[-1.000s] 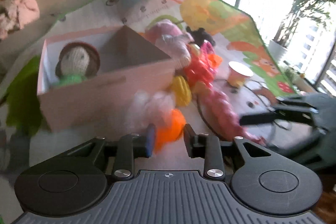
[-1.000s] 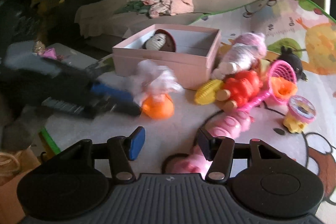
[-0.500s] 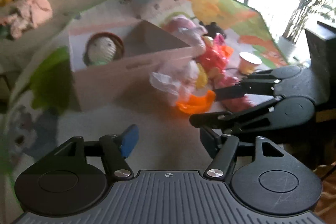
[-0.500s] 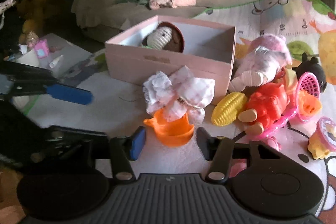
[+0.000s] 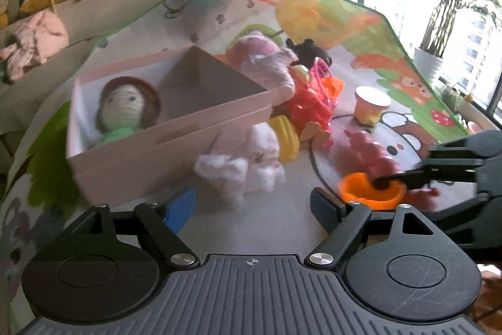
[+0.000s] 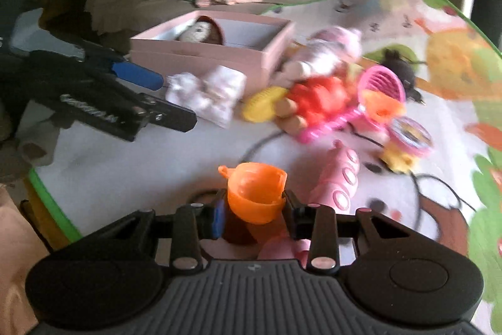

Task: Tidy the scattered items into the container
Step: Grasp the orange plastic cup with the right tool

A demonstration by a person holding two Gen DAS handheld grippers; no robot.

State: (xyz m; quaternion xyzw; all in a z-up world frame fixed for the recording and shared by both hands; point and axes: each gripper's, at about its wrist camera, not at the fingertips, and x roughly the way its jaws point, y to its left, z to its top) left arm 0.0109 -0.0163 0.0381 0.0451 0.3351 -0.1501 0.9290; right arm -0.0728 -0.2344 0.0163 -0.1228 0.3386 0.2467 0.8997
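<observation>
Two grippers: both in frame, one loaded, one empty.
Right gripper [image 6: 253, 212]: clamped on the orange cup [image 6: 255, 192], pads against its sides, cup tilted with its mouth up and away. Jaws show no further closing in the last half second.
Left gripper [image 5: 251, 209]: jaws spread wide, nothing between them; they have just been opening. Bare mat under the gap.
Orange cup: off the pile, near the front of the mat [image 6: 125, 171], well apart from the box.
Pink box [image 5: 163, 153]: open top, on the mat; knitted doll [image 5: 125, 109] lies inside at the left end.
White-pink bow [image 5: 244, 165]: on the mat, touching the box's front wall, just ahead of the left gripper.
Pile beside the box: yellow corn [image 6: 265, 102], red figure [image 6: 317, 102], pink baby doll [image 6: 326, 52], pink basket [image 6: 381, 83], black plush [image 6: 398, 65].
Pink caterpillar toy [image 6: 340, 178]: just right of the held cup.
Yellow pot [image 5: 371, 105]: apart from the pile, upright.
Blur: moderate in both views; fine contact at the pile cannot be told.
</observation>
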